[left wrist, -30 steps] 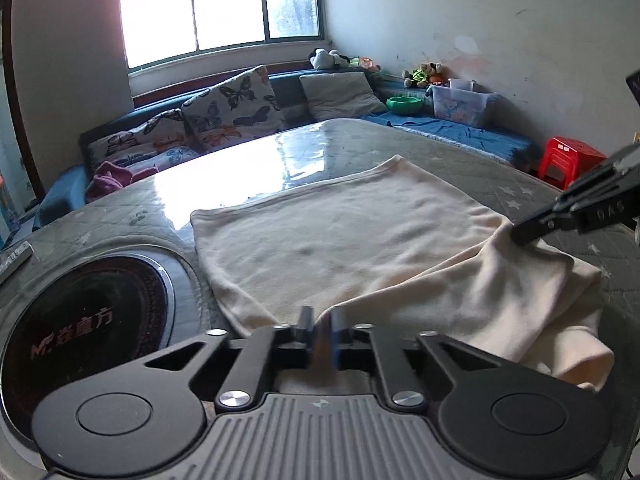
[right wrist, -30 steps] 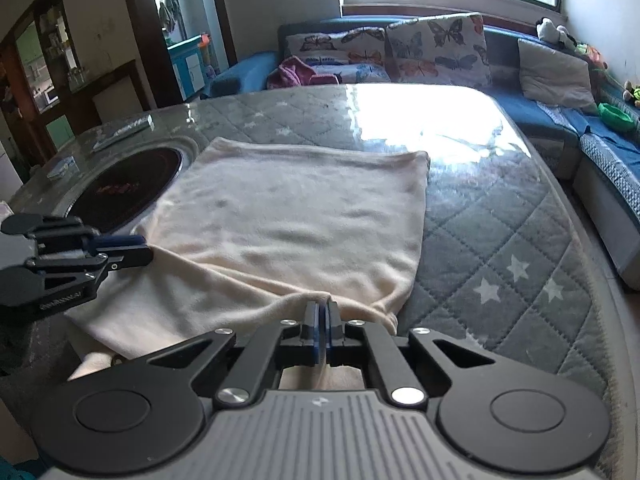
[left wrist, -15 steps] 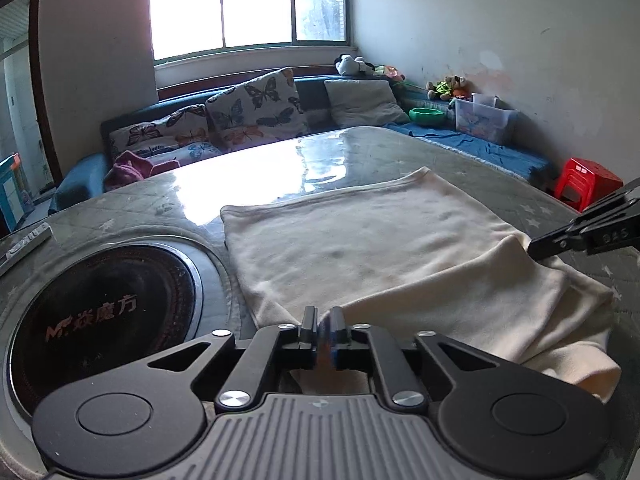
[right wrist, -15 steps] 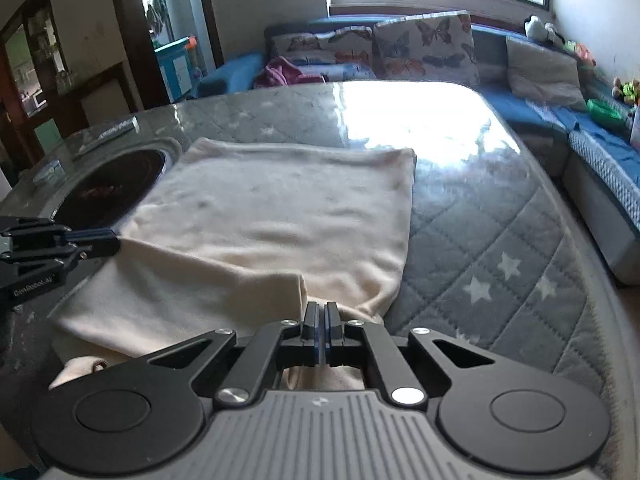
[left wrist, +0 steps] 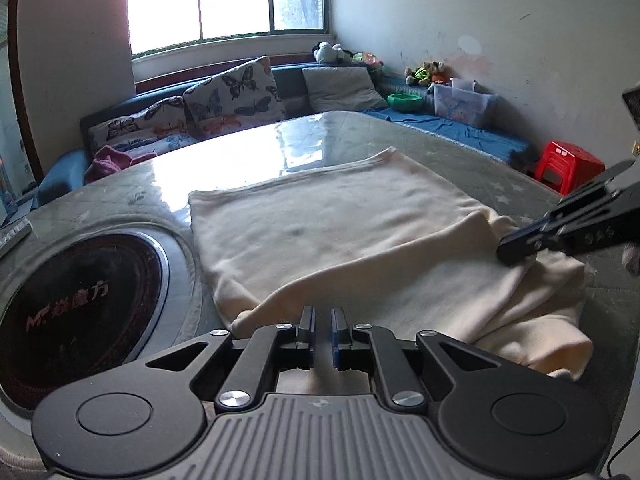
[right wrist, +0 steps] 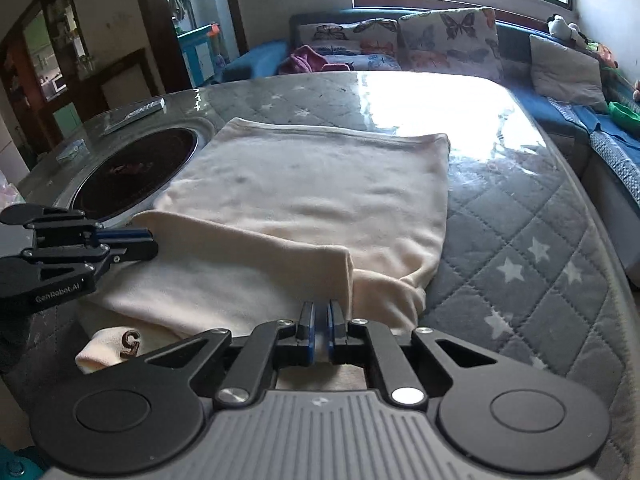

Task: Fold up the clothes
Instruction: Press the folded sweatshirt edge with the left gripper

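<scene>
On the quilted table (right wrist: 520, 248), the left gripper (left wrist: 322, 330) and right gripper (right wrist: 319, 330) each pinch the cream garment's (right wrist: 320, 184) folded-over near edge.

Left gripper (right wrist: 132, 242) body reads "GenRobot.AI". Round black hob (left wrist: 76, 304), at 9 o'clock of the cream garment (right wrist: 304, 208), carries reddish lettering starting "MF", remainder unreadable. Brown "5" sits on garment's near edge, 7 o'clock.

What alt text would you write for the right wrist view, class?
The right gripper pinches the near edge of a cream garment, folding it across a grey quilted table. The left gripper grips the opposite corner beside a round black cooktop.
</scene>
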